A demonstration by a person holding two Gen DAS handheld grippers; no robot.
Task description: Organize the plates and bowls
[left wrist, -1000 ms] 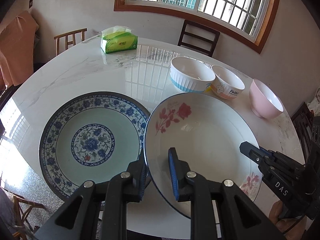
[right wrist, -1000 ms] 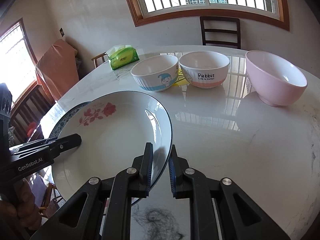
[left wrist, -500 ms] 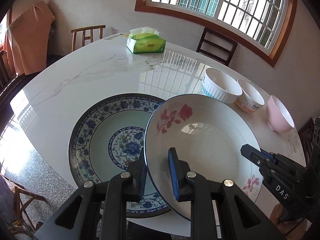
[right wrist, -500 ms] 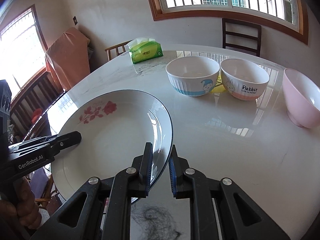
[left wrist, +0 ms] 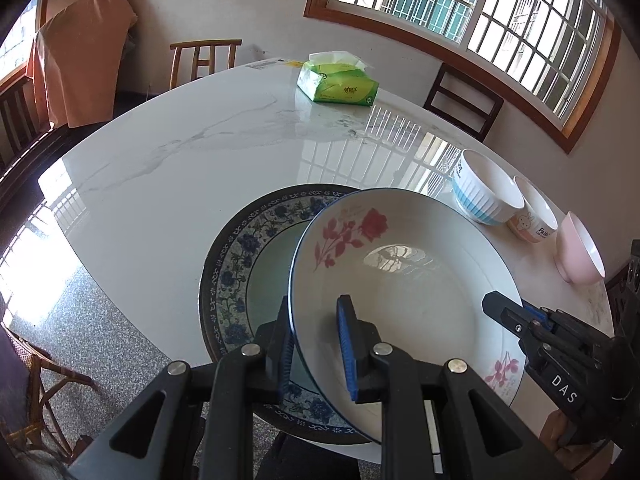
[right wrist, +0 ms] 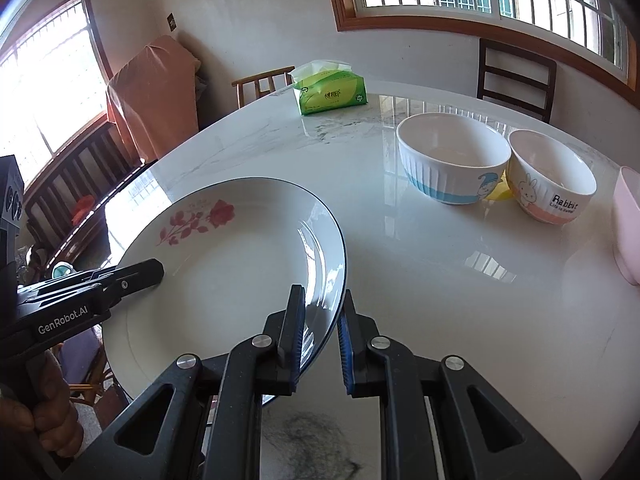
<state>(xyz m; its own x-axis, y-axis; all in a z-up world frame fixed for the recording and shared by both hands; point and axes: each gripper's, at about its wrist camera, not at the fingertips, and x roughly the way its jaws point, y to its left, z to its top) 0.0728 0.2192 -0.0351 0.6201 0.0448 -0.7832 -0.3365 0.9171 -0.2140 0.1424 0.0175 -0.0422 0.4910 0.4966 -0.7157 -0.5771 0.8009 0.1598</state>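
Note:
A white plate with red roses [left wrist: 416, 280] is held in the air by both grippers. My left gripper [left wrist: 316, 344] is shut on its left rim and my right gripper [right wrist: 320, 332] is shut on its right rim [right wrist: 332, 280]. The rose plate [right wrist: 224, 272] hangs partly over a blue-patterned plate [left wrist: 244, 264] that lies on the table. A white and blue bowl [right wrist: 454, 156], a rabbit bowl [right wrist: 550, 176] and a pink bowl [right wrist: 628, 224] stand in a row to the right.
A green tissue pack [left wrist: 340, 84] lies at the far side of the round marble table [left wrist: 192, 148]. Wooden chairs [left wrist: 204, 56] stand around the table. The table's near edge runs just under the plates.
Both grippers have carried the rose plate to the left, so it now overlaps the blue-patterned plate more. The bowls stayed in place.

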